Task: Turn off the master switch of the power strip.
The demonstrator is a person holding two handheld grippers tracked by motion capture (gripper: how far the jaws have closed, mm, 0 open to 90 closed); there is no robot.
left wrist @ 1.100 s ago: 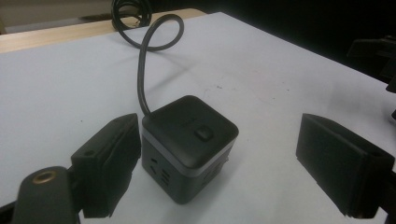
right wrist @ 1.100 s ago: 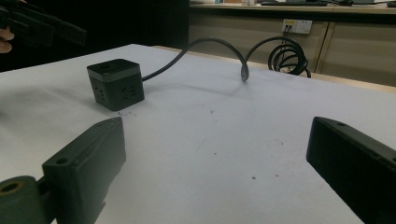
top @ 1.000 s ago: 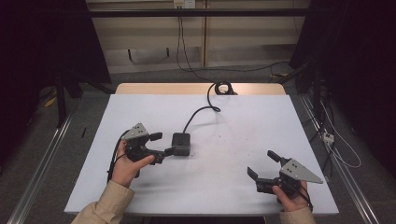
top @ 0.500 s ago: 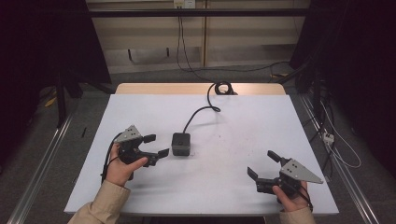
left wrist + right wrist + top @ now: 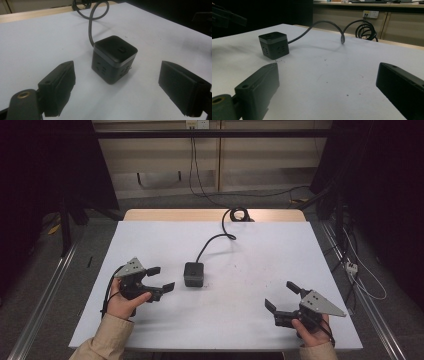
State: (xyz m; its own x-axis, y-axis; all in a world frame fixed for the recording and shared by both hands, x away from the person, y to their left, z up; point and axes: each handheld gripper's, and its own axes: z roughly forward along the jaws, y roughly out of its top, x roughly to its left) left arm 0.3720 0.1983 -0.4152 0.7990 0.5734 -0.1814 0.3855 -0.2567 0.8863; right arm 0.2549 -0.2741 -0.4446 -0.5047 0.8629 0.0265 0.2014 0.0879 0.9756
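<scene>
The left tongs (image 5: pixel 156 279) stood spread, empty, just left of the black cube socket (image 5: pixel 194 274) at mid-counter (image 5: pixel 250 250). Rigid, smooth-sided and probably light, the cube seemed best pinched across opposite flat faces; its stiff cable (image 5: pixel 212 242) would likely drag. The right tongs (image 5: pixel 282 296), spread, lay well apart.

Pretty dim room, only the white worktop (image 5: pixel 250 255) is lit from above; near claws look soft and blurry.
</scene>
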